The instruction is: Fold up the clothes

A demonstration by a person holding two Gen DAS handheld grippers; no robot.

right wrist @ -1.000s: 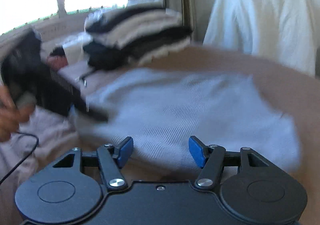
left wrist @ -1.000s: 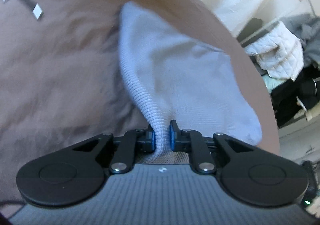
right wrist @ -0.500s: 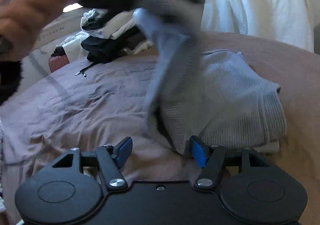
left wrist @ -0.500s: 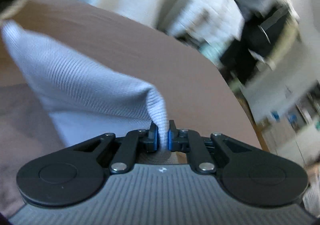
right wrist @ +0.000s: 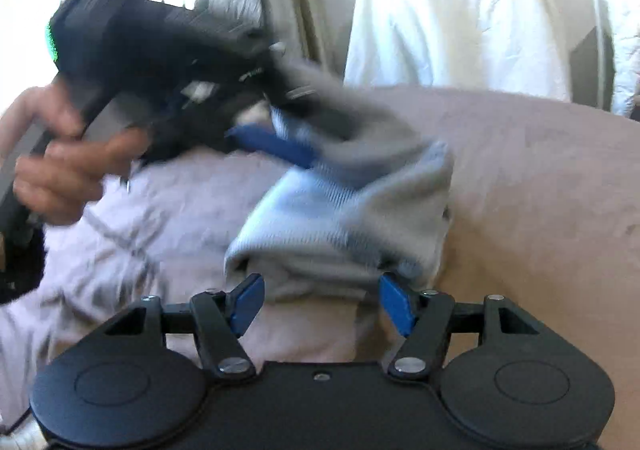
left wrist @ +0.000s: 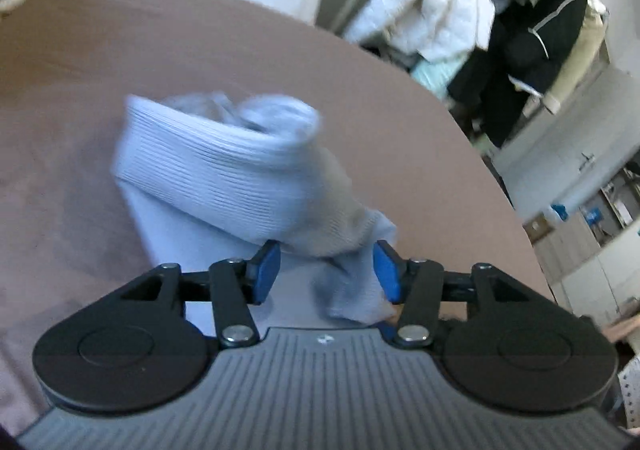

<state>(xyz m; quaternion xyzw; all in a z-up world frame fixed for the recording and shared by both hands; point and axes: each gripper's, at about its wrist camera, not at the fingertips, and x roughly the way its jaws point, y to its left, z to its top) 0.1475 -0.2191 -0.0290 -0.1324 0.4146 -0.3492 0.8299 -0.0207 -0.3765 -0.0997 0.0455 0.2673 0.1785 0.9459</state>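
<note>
The sweater, a pale blue-grey ribbed knit, lies bunched on the bed, folded over itself into a loose, thick bundle rather than a flat packet. In the left wrist view a ribbed band crosses the top of the bundle and a corner of the knit sags between the spread fingers of the left gripper; the blue pads stand apart on either side of the cloth and do not press it. In the right wrist view the same bundle sits just ahead of the right gripper, whose fingers are likewise spread wide with nothing between them but bedding. That view also shows the left gripper over the far side of the bundle, held in the person's left hand; the picture is blurred there, so exact contact cannot be confirmed. Judgement on progress: at least one fold is laid, with the upper layer resting on the lower, but the edges are uneven and the top is rumpled. Remaining work appears to be squaring and flattening this piece, possibly one more fold. A heap of unsorted clothes lies beyond the bed, so the task overall looks far from complete.
</note>
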